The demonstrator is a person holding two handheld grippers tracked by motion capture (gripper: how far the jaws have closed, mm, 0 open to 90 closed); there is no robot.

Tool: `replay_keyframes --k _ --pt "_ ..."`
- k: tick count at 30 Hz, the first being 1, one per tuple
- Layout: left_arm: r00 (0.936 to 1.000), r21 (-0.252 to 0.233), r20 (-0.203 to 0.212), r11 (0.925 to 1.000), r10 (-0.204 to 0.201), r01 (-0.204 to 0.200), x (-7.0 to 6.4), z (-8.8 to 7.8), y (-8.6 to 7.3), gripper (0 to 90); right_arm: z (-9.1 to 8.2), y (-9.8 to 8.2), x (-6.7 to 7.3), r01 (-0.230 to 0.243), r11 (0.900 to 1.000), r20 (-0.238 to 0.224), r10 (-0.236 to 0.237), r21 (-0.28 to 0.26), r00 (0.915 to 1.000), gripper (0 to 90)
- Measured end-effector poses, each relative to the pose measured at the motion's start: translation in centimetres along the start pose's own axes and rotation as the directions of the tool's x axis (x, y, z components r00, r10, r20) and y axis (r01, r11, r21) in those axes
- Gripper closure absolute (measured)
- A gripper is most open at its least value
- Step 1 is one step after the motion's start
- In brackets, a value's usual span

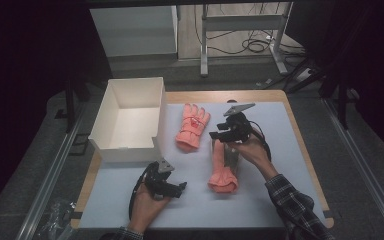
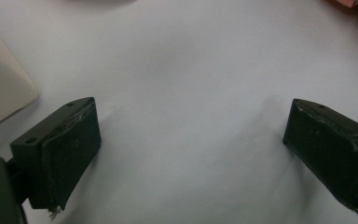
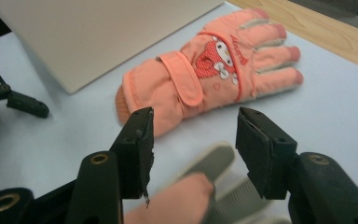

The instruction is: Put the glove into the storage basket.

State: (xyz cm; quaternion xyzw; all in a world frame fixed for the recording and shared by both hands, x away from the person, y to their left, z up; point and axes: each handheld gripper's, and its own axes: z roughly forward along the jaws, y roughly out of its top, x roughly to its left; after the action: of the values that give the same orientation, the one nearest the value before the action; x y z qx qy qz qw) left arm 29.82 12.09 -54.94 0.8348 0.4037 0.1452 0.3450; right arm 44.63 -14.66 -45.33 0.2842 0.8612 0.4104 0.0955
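Observation:
Two orange gloves lie on the pale mat [image 1: 280, 150]. The far glove [image 1: 192, 125] lies flat, fingers pointing away; its strap and cartoon patch are plain in the right gripper view [image 3: 205, 74]. The near glove [image 1: 223, 172] lies cuff towards the person. My right gripper [image 1: 219, 134] hovers open over that glove's fingers, and these grey-palmed fingers [image 3: 191, 191] lie blurred below and between my open right gripper [image 3: 193, 121]. My left gripper [image 1: 181, 189] rests low at the front left, pointing right; my left gripper [image 2: 191, 112] stands wide open over bare mat.
An open white box [image 1: 130, 120] stands at the table's back left; its wall [image 3: 98, 32] rises behind the far glove, and a corner [image 2: 0, 93] is close to the left jaw. The wooden table edge [image 1: 300, 145] borders the mat. Dark floor and frames surround the table.

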Motion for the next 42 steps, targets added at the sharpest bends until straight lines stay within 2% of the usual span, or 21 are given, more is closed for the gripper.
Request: replay_keyframes --k 6,7,16,29,33,35,39,42 --pt "1.0 0.0 0.001 1.0 0.0 0.0 0.0 0.0 0.0 3.9 1.5 0.9 0.2 -0.014 1.0 0.009 0.014 -0.001 0.9999 44.1" --pt "1.0 0.0 0.001 1.0 0.0 0.0 0.0 0.0 0.0 3.9 2.2 1.2 0.1 -0.027 1.0 0.005 0.027 0.0 0.9996 43.8" --pt "1.0 -0.001 0.0 1.0 -0.002 0.002 0.0 0.0 0.0 3.9 5.2 2.7 -0.2 -0.02 0.999 0.046 0.019 0.025 0.9988 42.0" --pt "1.0 -0.003 0.002 1.0 -0.007 0.007 0.0 0.0 0.0 3.9 8.7 4.1 -1.1 -0.043 0.997 0.093 0.038 0.057 0.995 49.3" --pt "1.0 -0.003 0.002 1.0 -0.008 0.008 0.0 0.0 0.0 3.9 9.8 4.5 -1.4 -0.046 0.996 0.111 0.038 0.077 0.9931 48.6" --pt "1.0 -0.003 0.002 1.0 -0.008 0.008 0.0 0.0 0.0 3.9 10.8 4.7 -1.5 -0.04 0.993 0.143 0.024 0.111 0.9894 46.4" --pt "1.0 -0.003 0.002 1.0 -0.007 0.007 0.0 0.0 0.0 3.9 11.8 4.9 -1.8 -0.054 0.989 0.144 0.034 0.137 0.989 46.1" --pt "1.0 -0.003 0.002 1.0 -0.007 0.007 0.0 0.0 0.0 3.9 12.5 4.7 -1.9 -0.057 0.984 0.132 0.034 0.17 0.9906 51.8"
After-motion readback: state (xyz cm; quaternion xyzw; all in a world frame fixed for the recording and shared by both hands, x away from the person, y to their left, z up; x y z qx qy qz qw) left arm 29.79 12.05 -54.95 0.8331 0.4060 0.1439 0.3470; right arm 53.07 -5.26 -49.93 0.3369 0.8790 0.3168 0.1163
